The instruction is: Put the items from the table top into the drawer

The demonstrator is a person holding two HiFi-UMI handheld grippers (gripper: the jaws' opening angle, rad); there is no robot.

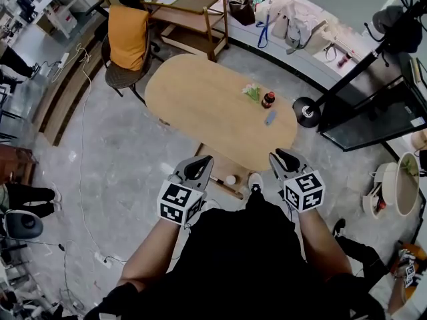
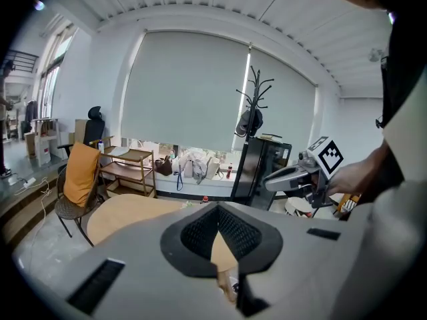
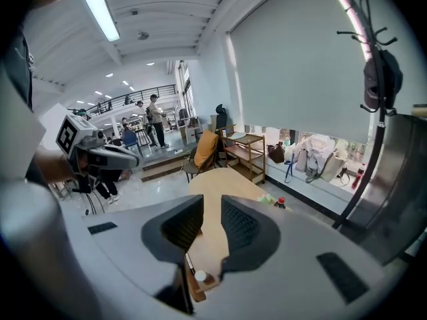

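Several items lie on the far right of an oval wooden table (image 1: 200, 95): a green and white bunch (image 1: 251, 92), a dark bottle with a red cap (image 1: 267, 99) and a small blue-grey item (image 1: 270, 117). Under the table's near edge an open wooden drawer (image 1: 217, 167) holds a small white round thing (image 1: 230, 179). My left gripper (image 1: 203, 160) hovers over the drawer's left side, its pads meeting at the tips (image 2: 217, 209) with nothing held. My right gripper (image 1: 280, 155) hangs right of the drawer, narrowly open (image 3: 212, 202) and empty. The drawer (image 3: 200, 284) shows between its jaws.
A chair draped in orange cloth (image 1: 127, 39) stands left of the table, with a wooden shelf cart (image 1: 190, 15) behind it. A coat stand's round base (image 1: 307, 111) and a black cabinet (image 1: 373, 122) sit to the right. Bags line the window ledge (image 1: 293, 29).
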